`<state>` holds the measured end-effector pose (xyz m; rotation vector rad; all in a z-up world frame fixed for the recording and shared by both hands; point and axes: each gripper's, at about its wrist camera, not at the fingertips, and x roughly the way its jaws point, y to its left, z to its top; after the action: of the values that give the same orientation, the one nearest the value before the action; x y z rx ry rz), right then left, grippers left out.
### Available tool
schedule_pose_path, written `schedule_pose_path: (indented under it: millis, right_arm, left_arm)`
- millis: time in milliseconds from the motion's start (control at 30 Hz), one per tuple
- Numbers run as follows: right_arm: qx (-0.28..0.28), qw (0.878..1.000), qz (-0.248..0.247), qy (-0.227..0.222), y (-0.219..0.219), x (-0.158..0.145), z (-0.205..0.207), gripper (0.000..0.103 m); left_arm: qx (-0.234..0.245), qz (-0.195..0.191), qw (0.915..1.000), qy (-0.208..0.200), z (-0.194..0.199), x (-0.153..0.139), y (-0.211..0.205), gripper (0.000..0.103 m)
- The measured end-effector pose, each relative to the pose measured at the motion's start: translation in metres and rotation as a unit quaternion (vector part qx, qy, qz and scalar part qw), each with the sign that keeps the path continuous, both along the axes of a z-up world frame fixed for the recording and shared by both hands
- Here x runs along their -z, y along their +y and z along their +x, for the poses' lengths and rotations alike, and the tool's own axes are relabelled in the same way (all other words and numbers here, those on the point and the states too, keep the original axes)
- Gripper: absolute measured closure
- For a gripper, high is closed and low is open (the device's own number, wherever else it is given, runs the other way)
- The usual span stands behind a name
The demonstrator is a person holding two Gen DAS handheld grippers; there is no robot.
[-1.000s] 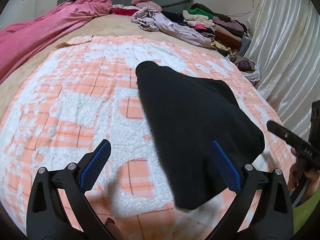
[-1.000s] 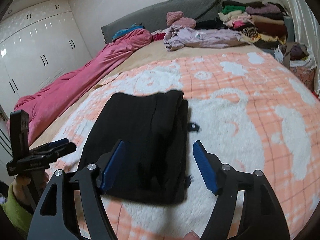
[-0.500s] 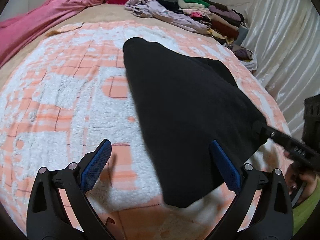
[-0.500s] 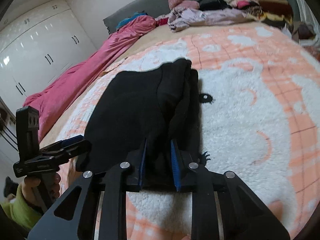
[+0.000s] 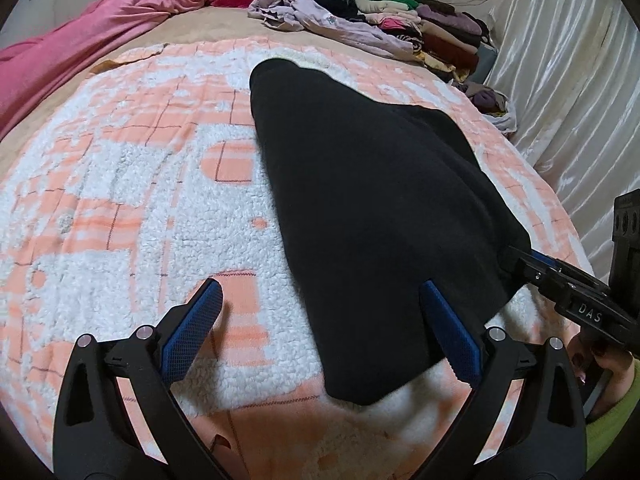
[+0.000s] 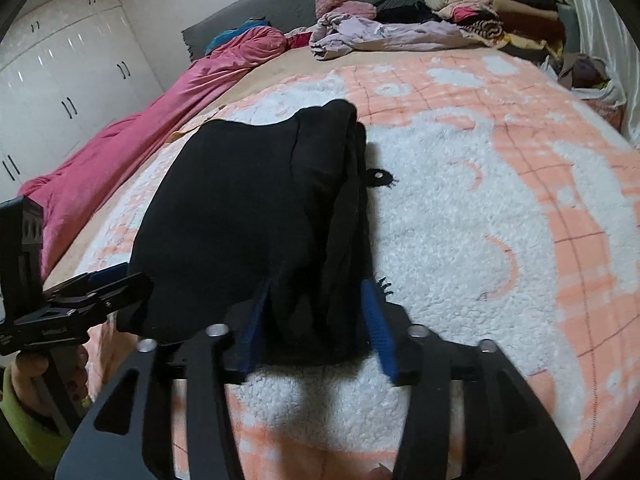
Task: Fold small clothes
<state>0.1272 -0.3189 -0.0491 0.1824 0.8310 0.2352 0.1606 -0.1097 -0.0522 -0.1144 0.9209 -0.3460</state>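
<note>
A black folded garment (image 5: 372,208) lies on the orange and white fleece blanket (image 5: 132,200); it also shows in the right wrist view (image 6: 248,220). My left gripper (image 5: 320,320) is open, its right pad over the garment's near edge and its left pad over bare blanket. My right gripper (image 6: 316,320) has its jaws partly closed around the thick near edge of the garment, with cloth bunched between the blue pads (image 6: 376,320). From the left wrist view the right gripper (image 5: 524,260) meets the garment's right corner.
A pink duvet (image 6: 132,136) lies along the left side. A lavender garment (image 5: 320,16) and a stack of folded clothes (image 5: 424,28) sit at the far end. A bag of clothes (image 5: 492,104) and a white curtain (image 5: 580,80) are at the right. White wardrobes (image 6: 60,64) stand at the left.
My right gripper moved onto the garment's near edge and closed on it, then widened slightly around the cloth. My left gripper stayed open and shifted a little along the garment.
</note>
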Motion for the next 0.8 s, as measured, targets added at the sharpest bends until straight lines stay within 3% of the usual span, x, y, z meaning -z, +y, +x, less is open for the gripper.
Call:
schedule_pose_path:
  millis: [100, 267, 433, 800]
  right_arm:
    - [0.007, 1.0, -0.012, -0.007, -0.001, -0.005, -0.005, 0.038]
    - [0.03, 0.999, -0.02, -0.029, -0.007, -0.019, -0.019, 0.018]
    - [0.041, 0.997, -0.018, -0.066, -0.009, -0.042, -0.037, 0.008]
    - [0.03, 0.989, -0.041, -0.136, 0.016, -0.074, -0.087, 0.005]
  left_arm:
    - [0.0, -0.002, 1.0, -0.004, -0.004, -0.005, 0.001, 0.01]
    - [-0.002, -0.008, 0.9998, -0.02, -0.011, -0.019, 0.004, 0.01]
    - [-0.005, -0.01, 0.999, -0.042, -0.025, -0.037, 0.009, 0.01]
    - [-0.036, 0.011, 0.9956, -0.086, -0.069, -0.063, 0.026, 0.01]
